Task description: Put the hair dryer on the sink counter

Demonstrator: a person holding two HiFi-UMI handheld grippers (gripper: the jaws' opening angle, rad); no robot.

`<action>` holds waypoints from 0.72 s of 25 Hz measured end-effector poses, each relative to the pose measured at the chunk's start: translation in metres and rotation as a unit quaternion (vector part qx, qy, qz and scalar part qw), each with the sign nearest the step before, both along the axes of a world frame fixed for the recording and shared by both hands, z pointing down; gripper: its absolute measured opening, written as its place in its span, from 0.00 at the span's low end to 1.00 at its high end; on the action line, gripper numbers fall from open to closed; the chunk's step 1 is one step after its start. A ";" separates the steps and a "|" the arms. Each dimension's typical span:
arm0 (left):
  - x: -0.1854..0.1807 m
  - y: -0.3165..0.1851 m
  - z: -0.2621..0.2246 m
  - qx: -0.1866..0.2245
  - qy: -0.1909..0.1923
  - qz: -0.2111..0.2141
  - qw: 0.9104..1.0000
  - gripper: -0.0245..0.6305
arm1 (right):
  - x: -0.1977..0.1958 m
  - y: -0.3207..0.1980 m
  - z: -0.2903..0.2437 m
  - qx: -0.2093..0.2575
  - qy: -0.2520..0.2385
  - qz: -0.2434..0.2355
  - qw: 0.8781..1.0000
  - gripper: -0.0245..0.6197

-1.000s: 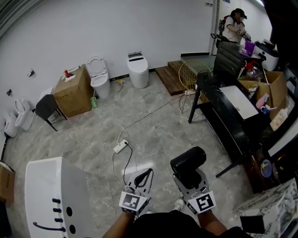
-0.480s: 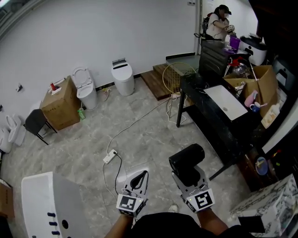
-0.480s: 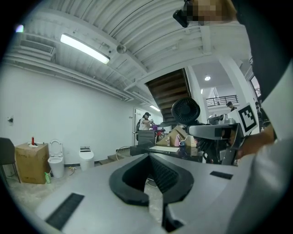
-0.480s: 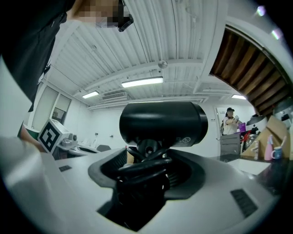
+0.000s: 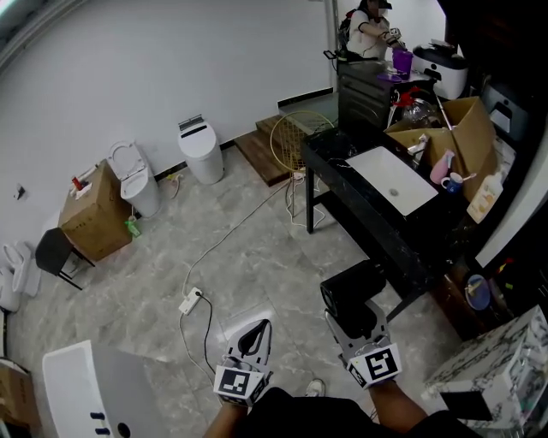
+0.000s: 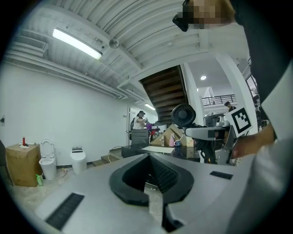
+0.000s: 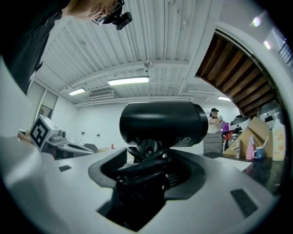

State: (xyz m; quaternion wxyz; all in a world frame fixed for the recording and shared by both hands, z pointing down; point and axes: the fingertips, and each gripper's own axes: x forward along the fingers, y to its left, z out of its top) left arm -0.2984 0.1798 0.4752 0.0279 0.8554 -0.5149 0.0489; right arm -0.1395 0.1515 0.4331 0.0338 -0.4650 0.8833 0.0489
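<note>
A black hair dryer (image 5: pixel 351 291) is held up in front of me, its handle and coiled cord clamped in my right gripper (image 5: pixel 353 315). In the right gripper view the dryer's barrel (image 7: pixel 162 123) lies crosswise above the right gripper (image 7: pixel 146 169). My left gripper (image 5: pixel 254 335) hangs beside it to the left, shut with nothing between its fingers; in the left gripper view (image 6: pixel 151 180) its tips meet. The black sink counter (image 5: pixel 364 214) with a white basin (image 5: pixel 392 181) stands ahead to the right, a short way beyond the dryer.
A power strip (image 5: pixel 190 301) and its cable lie on the tiled floor ahead left. Two toilets (image 5: pixel 201 150), a cardboard box (image 5: pixel 90 222) and a black chair (image 5: pixel 51 252) line the far wall. An open carton (image 5: pixel 445 128) sits past the counter; a person (image 5: pixel 368 26) stands at the back.
The view has swung right and forward: the counter and basin are nearer and more central. Both grippers keep their places before me, the dryer still held.
</note>
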 end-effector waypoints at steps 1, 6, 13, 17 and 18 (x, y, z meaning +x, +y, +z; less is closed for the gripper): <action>0.005 -0.003 0.001 -0.002 -0.003 0.003 1.000 0.03 | 0.007 -0.004 0.001 -0.002 -0.001 0.004 1.000 0.44; 0.022 -0.023 -0.010 0.005 -0.015 0.011 1.000 0.03 | 0.030 -0.018 0.004 -0.009 -0.013 0.025 1.000 0.44; 0.051 -0.056 -0.008 0.012 0.003 0.052 0.999 0.03 | 0.047 -0.038 0.012 -0.015 -0.014 0.051 0.998 0.44; 0.071 -0.083 0.000 0.010 0.009 0.084 0.996 0.03 | 0.058 -0.056 0.016 -0.021 -0.004 0.065 0.998 0.44; 0.074 -0.090 0.002 0.010 0.010 0.092 0.996 0.03 | 0.061 -0.061 0.017 -0.023 -0.002 0.070 0.997 0.44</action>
